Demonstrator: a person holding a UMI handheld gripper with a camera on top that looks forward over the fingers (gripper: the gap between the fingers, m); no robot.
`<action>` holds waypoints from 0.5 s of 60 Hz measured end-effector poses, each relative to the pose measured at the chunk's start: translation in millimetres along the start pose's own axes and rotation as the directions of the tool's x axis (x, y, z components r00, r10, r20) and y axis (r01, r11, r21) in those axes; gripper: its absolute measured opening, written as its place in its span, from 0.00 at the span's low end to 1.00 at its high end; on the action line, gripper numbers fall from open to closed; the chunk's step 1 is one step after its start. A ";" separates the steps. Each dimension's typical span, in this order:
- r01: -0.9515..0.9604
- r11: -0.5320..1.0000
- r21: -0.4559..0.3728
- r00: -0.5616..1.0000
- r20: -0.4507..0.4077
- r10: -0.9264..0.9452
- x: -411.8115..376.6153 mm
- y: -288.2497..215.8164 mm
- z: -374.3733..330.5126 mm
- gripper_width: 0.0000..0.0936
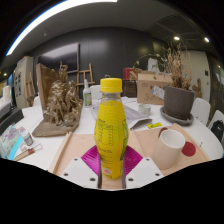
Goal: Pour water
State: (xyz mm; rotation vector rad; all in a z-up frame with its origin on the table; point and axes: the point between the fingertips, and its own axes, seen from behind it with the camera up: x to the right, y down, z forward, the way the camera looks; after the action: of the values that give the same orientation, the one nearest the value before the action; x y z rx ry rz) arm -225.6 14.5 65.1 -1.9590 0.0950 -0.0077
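A: What does the bottle look like?

B: A clear plastic bottle of yellow liquid (111, 128), yellow screw cap, ribbed waist, standing upright between the fingers of the gripper (111, 162).

A: Gripped?

B: Both magenta pads (92, 159) press its base, so the gripper is clamped on it.

A: Around it?

B: A round white cup with a red inside (171, 146) sits just right of the fingers on the pale wooden table (65, 152). A dark pot of dried twigs (179, 98) stands farther right.

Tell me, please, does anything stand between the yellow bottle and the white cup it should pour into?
Nothing visible does. The yellow bottle stands between the fingers of the gripper, and the white cup sits on the table just beside it, bare tabletop between.
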 end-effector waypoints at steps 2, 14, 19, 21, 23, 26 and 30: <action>-0.022 1.000 0.002 1.000 0.010 0.022 -2.7 -6.8 -4.4 0.28; -0.515 0.856 -0.026 0.834 0.216 0.508 -19.2 -71.7 -28.5 0.28; -0.774 0.621 -0.123 0.568 0.297 0.768 -17.8 -97.8 -33.9 0.28; -0.845 0.508 -0.166 0.444 0.312 0.840 -19.7 -106.5 -35.7 0.28; -0.894 0.394 -0.212 0.317 0.321 0.893 -14.9 -111.2 -33.1 0.28; -0.934 0.234 -0.269 0.141 0.325 0.935 -7.1 -116.9 -31.2 0.28; -0.943 0.062 -0.328 -0.045 0.309 0.950 3.1 -117.8 -27.1 0.28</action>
State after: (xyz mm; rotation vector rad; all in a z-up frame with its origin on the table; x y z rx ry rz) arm -216.5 33.8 184.1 -1.4004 1.1881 1.4522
